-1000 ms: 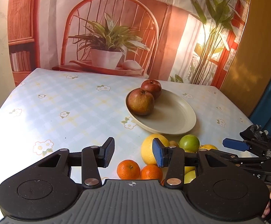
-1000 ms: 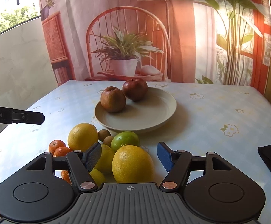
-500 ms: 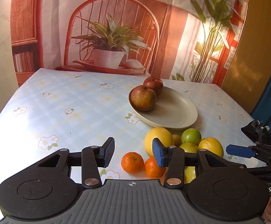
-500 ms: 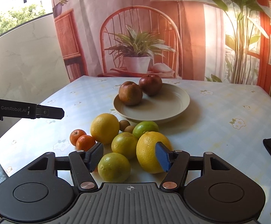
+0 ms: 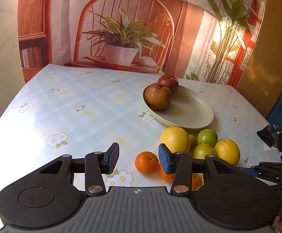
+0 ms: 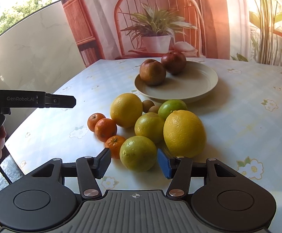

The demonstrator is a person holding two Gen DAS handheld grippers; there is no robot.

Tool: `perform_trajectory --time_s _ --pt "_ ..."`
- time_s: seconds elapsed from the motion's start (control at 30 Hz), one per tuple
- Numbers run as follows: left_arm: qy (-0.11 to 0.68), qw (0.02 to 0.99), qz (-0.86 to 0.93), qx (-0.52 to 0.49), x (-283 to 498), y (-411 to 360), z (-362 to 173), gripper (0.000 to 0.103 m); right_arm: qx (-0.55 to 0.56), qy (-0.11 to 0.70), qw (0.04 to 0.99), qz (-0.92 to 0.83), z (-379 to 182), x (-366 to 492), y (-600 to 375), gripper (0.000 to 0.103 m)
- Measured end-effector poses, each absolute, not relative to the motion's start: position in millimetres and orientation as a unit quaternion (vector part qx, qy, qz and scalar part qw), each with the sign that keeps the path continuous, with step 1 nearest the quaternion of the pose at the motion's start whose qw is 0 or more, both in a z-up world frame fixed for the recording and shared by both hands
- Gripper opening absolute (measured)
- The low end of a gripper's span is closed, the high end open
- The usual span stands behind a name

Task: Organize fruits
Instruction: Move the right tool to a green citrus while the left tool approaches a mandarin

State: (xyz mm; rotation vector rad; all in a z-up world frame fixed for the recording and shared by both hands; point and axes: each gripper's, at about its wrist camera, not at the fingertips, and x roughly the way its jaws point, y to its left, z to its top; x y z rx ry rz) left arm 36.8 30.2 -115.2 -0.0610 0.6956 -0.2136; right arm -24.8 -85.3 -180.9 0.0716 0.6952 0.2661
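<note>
Fruits heaped near plate (image 6: 209, 89) | green citrus (image 6: 138, 153) just ahead of right gripper (image 6: 134, 164), wide open, empty | left gripper (image 5: 139, 159) wide open, empty | widest part should be straddled before closing.

Two apples (image 6: 152, 74), three mandarins (image 6: 105, 129)

We note two reddish-brown apples (image 6: 163, 69) resting on the cream plate (image 6: 199, 91) toward the desk's far edge; loose citrus cluster (image 6: 150, 128) lies nearer the front edge.
</note>
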Motion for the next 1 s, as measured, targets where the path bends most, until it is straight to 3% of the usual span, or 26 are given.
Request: perform_trajectory --time_s 0.7,1.0 --pt "0.367 0.921 -0.126 -0.025 38 26 -129 0.047 0.057 0.345 0.928 0.126 -197 -14 -88 0.044" --pt "0.368 0.913 -0.174 -0.03 37 16 -132 0.044 0.05 0.301 0.942 0.138 -176 -24 -91 0.044"
